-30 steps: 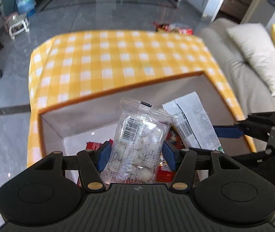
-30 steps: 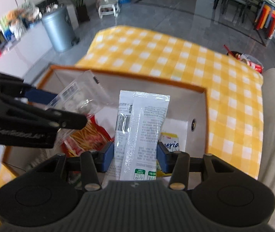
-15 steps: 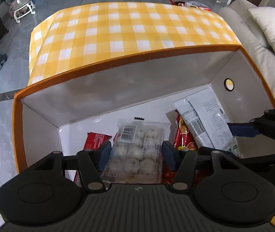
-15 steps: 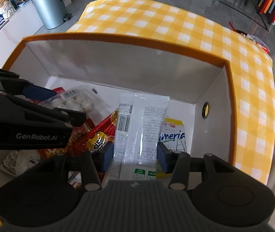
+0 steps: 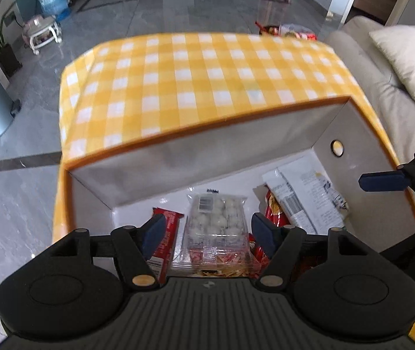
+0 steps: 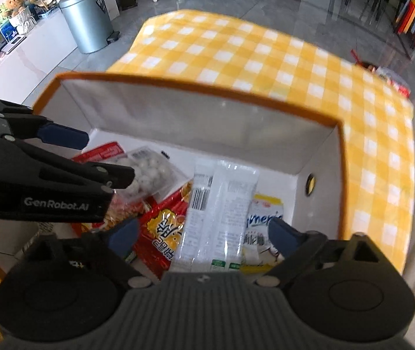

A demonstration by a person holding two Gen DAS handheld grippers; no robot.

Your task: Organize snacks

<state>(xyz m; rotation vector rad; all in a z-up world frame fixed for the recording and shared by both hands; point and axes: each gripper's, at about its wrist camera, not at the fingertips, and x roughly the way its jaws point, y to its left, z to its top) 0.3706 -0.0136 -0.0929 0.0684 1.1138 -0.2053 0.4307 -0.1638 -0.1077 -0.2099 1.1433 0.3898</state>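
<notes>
Both grippers are opening up wide: left gripper (image 5: 209, 230) straddles the clear packet of white balls (image 5: 215, 224), right gripper (image 6: 203, 234) the long white wrapper (image 6: 217, 215), both lying loose in the orange-rimmed cardboard box (image 6: 195, 86).

Black hand-held gripper (image 5: 209, 229), blue pads (image 5: 153, 233), brass screws

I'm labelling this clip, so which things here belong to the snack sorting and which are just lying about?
Part of the job:
- orange-rimmed box
- clear pack of white balls
- white wrapper pack
- red noodle-snack pack
- both grippers, left and right, jaws opening

Just lying about:
- grey bin
- water jug
- cushion
</notes>
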